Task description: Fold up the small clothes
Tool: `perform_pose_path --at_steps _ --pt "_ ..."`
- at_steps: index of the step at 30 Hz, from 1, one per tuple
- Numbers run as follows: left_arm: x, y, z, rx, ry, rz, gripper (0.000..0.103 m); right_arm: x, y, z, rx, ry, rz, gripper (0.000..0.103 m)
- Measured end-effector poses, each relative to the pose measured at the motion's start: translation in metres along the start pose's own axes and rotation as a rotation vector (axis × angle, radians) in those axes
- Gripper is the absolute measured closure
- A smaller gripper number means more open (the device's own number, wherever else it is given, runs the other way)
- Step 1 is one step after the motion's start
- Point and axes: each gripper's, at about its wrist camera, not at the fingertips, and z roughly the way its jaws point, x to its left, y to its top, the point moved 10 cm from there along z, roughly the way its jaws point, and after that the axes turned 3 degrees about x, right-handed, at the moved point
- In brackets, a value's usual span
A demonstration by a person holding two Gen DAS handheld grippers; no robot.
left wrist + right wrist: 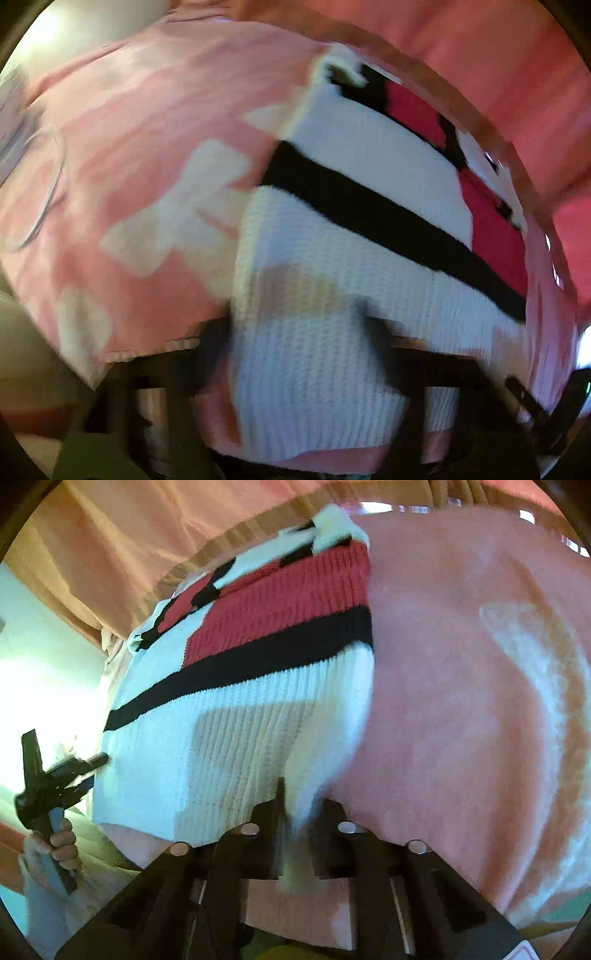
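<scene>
Right wrist view, nearest: right gripper [295, 812] at 6 o'clock, its jaws drawn close together on the lower hem of the knit sweater [236, 716]; a fold of white ribbed knit is pinched between them.

Sweater is white rib with a black diagonal stripe and a red block toward 12 o'clock. It lies folded on a pink blanket [461, 686] with pale shapes, which fills the frame from 1 to 5 o'clock.

At 9 o'clock, the left gripper [96, 760] reaches the sweater's far lower corner; a hand [62, 845] grips its handle. From here I cannot tell whether the fingers touch the cloth.

Left wrist view, blurred: left gripper [295, 328] at 6 o'clock, dark fingers standing apart on either side of the white knit [314, 350]. Hem runs between them. Grip not readable; pads smeared by blur.

Farther out: black stripe and red panel toward 2 o'clock, blanket [147, 147] from 8 to 12 o'clock, and a wooden rail [480, 122] curving behind the sweater's top edge.
</scene>
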Motion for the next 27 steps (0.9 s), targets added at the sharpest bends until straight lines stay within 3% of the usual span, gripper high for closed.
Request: perform_pose_path --at_steps 1,2,6,8,13,16,21,24,27 --pt "-0.001 0.001 0.001 0.003 0.018 0.017 0.092 -0.001 0.004 -0.006 -0.027 -0.012 0.002 0.095" --pt "-0.004 0.002 -0.001 0.006 0.014 0.024 0.097 -0.002 0.007 -0.015 -0.05 -0.026 -0.011 0.096" --pt "-0.023 0.0 -0.037 -0.05 -0.037 0.079 0.097 -0.004 0.019 -0.089 -0.198 -0.075 -0.04 0.097" --pt "-0.036 -0.014 -0.057 -0.054 -0.068 0.12 0.098 -0.009 0.011 -0.122 -0.23 -0.117 -0.065 0.097" --pt "-0.051 -0.071 -0.091 -0.045 -0.076 0.208 0.098 -0.021 -0.05 -0.163 -0.188 -0.183 -0.085 0.097" --pt "-0.043 -0.122 -0.103 0.008 -0.092 0.202 0.098 -0.029 -0.098 -0.166 -0.115 -0.202 -0.066 0.097" --pt "-0.038 -0.161 -0.14 0.035 -0.143 0.187 0.098 -0.027 -0.151 -0.187 -0.043 -0.212 -0.074 0.097" --pt "-0.047 -0.145 -0.177 -0.01 -0.218 0.155 0.098 -0.015 -0.138 -0.217 -0.097 -0.18 -0.088 0.097" --pt "-0.066 -0.094 -0.203 -0.134 -0.235 0.191 0.097 -0.006 -0.081 -0.243 -0.215 -0.151 -0.137 0.097"
